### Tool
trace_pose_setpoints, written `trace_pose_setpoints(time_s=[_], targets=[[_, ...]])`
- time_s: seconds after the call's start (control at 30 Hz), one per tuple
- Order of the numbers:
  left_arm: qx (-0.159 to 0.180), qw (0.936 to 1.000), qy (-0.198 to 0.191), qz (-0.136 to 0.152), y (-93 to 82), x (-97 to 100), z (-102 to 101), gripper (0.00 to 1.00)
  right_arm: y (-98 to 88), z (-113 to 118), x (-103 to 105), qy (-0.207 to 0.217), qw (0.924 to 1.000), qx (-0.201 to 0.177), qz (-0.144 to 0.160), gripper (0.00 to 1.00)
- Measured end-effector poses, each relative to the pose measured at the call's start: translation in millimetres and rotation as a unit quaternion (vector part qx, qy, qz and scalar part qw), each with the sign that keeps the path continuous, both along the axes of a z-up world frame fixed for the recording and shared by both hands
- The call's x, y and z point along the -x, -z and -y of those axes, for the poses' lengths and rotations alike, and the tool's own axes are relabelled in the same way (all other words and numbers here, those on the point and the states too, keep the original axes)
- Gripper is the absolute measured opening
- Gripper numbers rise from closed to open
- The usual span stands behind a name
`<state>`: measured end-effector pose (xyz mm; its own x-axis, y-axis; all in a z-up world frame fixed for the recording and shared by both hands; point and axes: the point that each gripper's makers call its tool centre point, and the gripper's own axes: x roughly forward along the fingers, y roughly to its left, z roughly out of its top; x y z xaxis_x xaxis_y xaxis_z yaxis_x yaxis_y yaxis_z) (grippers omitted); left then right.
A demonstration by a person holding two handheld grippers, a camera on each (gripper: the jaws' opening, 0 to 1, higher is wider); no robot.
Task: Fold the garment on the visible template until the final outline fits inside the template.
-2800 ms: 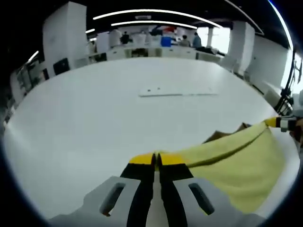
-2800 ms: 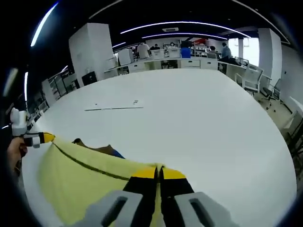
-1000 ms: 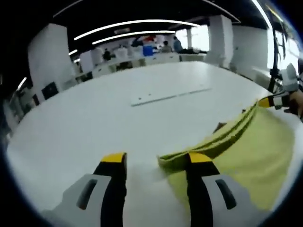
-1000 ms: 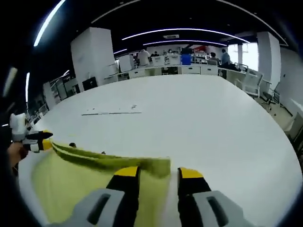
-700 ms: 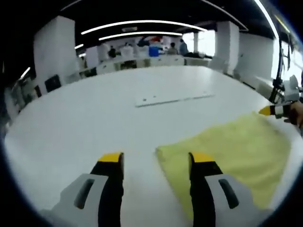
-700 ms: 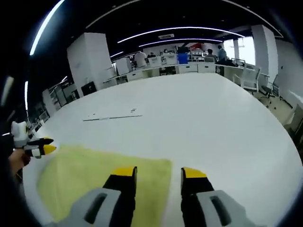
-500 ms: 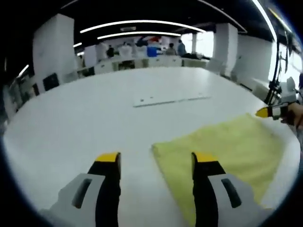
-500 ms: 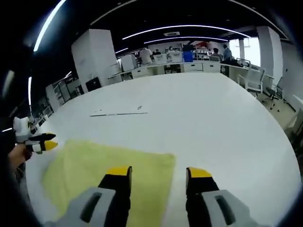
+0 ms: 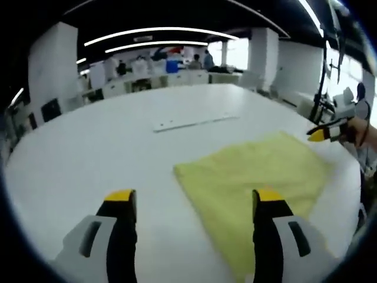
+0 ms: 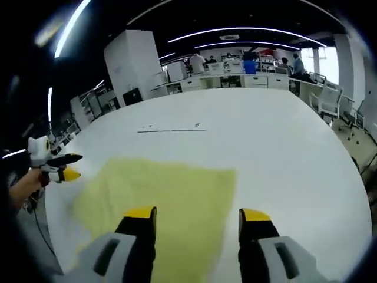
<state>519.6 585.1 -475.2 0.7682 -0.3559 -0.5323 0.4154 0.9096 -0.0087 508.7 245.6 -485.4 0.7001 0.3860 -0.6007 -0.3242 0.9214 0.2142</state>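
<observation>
While both jaws gape, left gripper (image 9: 191,200) and right gripper (image 10: 199,215) hover over the folded yellow garment (image 9: 253,177) lying flat on the white table (image 9: 88,153).

Garment (image 9: 253,177) flat on table (image 9: 88,153)

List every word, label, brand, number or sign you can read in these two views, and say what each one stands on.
None can be read.
Yellow garment: plain, no print or tag showing.
White table: no readable marks; the flat strip on it bears dark specks too small to read.
Left claw and right claw: no lettering.
</observation>
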Motion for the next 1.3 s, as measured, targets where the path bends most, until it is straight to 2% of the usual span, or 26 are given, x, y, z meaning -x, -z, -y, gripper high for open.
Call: trace_pose_setpoints(time_s=[0.07,0.2,0.3,0.43,0.6,0.77,0.9,1.07,1.3], targets=[[-0.001,1.0000,0.008,0.000,0.0,7.5,-1.4,0.77,-1.7,-0.7,6.6,-0.006,0.9999,-0.015,-0.006,0.58],[0.002,0.9997,0.024,-0.005,1.8,25.0,0.2,0.77,-1.0,2.4,23.6,-0.028,0.9995,-0.003,-0.015,0.59],[0.001,0.9993,0.036,-0.012,6.3,35.5,0.6,0.76,0.7,4.0,35.7,-0.043,0.9987,-0.010,-0.023,0.59],[-0.002,0.9989,0.045,-0.014,9.5,47.7,0.5,0.68,7.2,8.2,55.7,-0.062,0.9972,-0.007,-0.042,0.59],[0.009,0.9987,0.043,-0.027,16.5,63.0,1.8,0.63,16.9,13.5,75.5,-0.069,0.9959,-0.005,-0.058,0.57],[0.015,0.9975,0.053,-0.044,25.1,77.1,6.4,0.57,24.8,12.3,92.5,-0.080,0.9943,-0.013,-0.070,0.49],[0.018,0.9967,0.059,-0.053,31.2,84.3,9.6,0.54,28.1,10.6,98.9,-0.083,0.9937,-0.018,-0.073,0.44],[0.026,0.9955,0.063,-0.065,37.5,91.4,13.7,0.47,33.2,8.1,107.3,-0.089,0.9926,-0.025,-0.079,0.32],[0.035,0.9939,0.071,-0.076,43.1,97.1,19.4,0.40,38.8,9.2,112.3,-0.092,0.9925,-0.020,-0.078,0.20]])
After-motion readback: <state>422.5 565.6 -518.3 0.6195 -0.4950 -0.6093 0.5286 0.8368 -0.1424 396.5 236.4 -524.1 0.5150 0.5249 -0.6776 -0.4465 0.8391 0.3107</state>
